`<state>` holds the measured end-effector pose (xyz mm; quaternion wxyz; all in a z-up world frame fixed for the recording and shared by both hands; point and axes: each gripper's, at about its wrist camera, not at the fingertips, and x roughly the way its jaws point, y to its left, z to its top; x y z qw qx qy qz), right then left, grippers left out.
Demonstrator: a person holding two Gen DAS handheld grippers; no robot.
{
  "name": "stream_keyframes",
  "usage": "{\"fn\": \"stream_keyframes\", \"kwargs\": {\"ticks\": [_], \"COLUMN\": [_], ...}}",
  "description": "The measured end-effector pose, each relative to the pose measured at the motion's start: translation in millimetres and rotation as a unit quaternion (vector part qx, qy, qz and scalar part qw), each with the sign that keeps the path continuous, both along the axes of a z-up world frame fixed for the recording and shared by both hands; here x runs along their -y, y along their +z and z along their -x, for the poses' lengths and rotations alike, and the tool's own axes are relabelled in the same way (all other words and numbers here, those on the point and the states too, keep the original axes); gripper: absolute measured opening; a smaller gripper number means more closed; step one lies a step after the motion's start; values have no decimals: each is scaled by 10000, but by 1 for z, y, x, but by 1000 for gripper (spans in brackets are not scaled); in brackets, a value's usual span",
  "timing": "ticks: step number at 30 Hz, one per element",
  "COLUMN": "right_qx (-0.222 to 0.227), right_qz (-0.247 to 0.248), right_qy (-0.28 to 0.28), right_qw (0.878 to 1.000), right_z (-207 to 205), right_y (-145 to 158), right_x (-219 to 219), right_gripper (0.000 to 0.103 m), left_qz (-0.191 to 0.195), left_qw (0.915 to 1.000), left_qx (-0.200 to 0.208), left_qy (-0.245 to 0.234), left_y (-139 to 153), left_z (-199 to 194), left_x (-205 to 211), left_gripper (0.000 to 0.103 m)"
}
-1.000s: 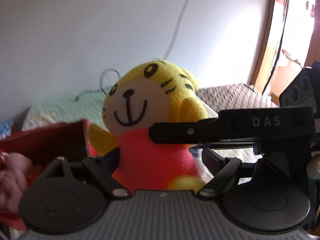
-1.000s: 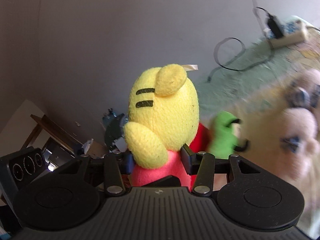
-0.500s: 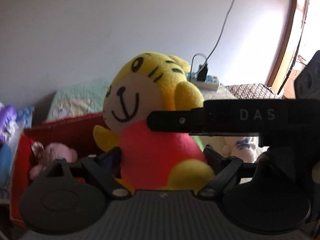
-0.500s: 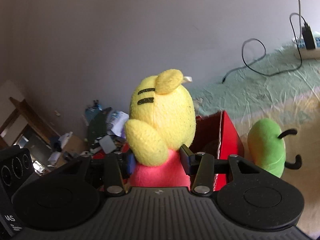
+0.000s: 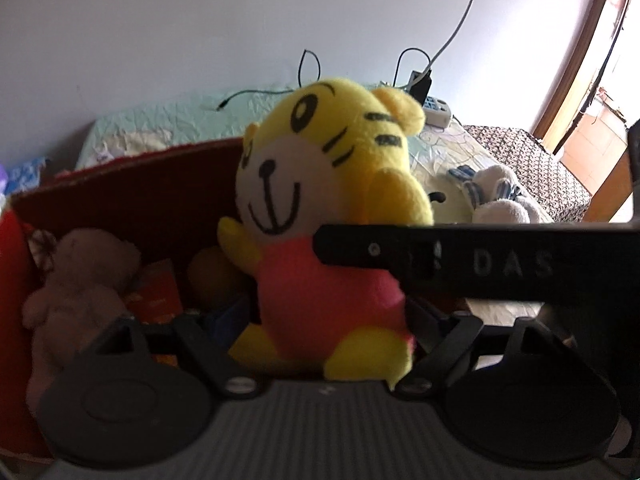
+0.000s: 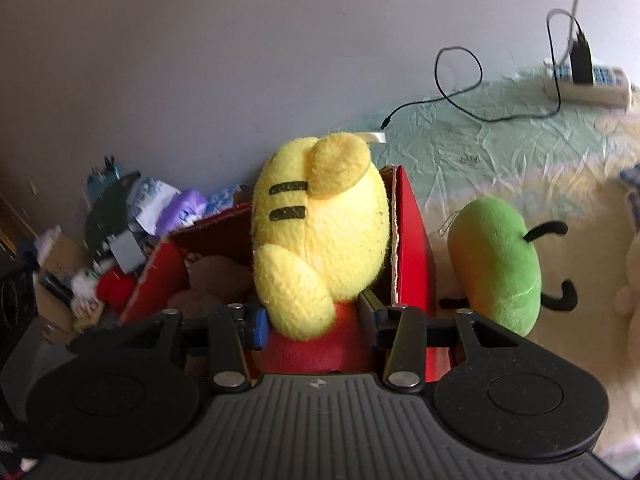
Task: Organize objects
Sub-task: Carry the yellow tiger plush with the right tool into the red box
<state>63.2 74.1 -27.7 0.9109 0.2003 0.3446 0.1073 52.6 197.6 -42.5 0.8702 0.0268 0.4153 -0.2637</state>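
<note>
Pale wall and a bed with a crinkled green sheet [image 6: 480, 152] fill the background. Close in, the right claw [image 6: 310, 320] pinches the tiger plush [image 6: 320, 232] at its pink body, one pad on each flank; the toy's back faces this camera, head upright above the fingers. The left claw [image 5: 326, 320] stands spread wide around the same tiger plush [image 5: 324, 208], whose smiling face looks toward this camera. Its fingers sit on either side of the toy's lower body, but whether the pads actually touch the fabric I cannot tell. One black finger [image 5: 440, 260] of the right claw crosses from the right edge of the left view and ends against the tiger's side.

Just beyond and below the toy sits a red cardboard box [image 6: 412, 240], open at the top. Inside it lies a brownish stuffed bear [image 5: 76, 272]. Right of the box, on the bed, rests a green plush [image 6: 500, 264], with a white plush [image 5: 500, 200] farther off. A power strip [image 6: 588, 88] and black cable [image 6: 460, 80] lie near the wall. Left of the box is a cluttered pile [image 6: 120, 220].
</note>
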Motion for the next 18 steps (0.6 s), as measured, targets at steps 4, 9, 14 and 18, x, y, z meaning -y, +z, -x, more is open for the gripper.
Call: {"fn": "stream_keyframes", "kwargs": {"ticks": [4, 9, 14, 18], "right_qx": [52, 62, 534, 634], "right_qz": [112, -222, -362, -386], "right_qy": [37, -135, -325, -175], "right_qw": [9999, 9996, 9974, 9971], "right_z": [-4, 2, 10, -5], "right_y": [-6, -5, 10, 13], "right_x": [-3, 10, 24, 22], "right_gripper": [52, 58, 59, 60], "left_qz": [-22, -197, -281, -247], "left_qw": [9999, 9998, 9996, 9996], "left_qx": [-98, -101, -60, -101], "left_qy": [22, -13, -81, -103], "left_y": [-5, -10, -12, -12], "left_z": [-4, -5, -3, -6], "left_x": [1, 9, 13, 15], "left_gripper": [87, 86, 84, 84]}}
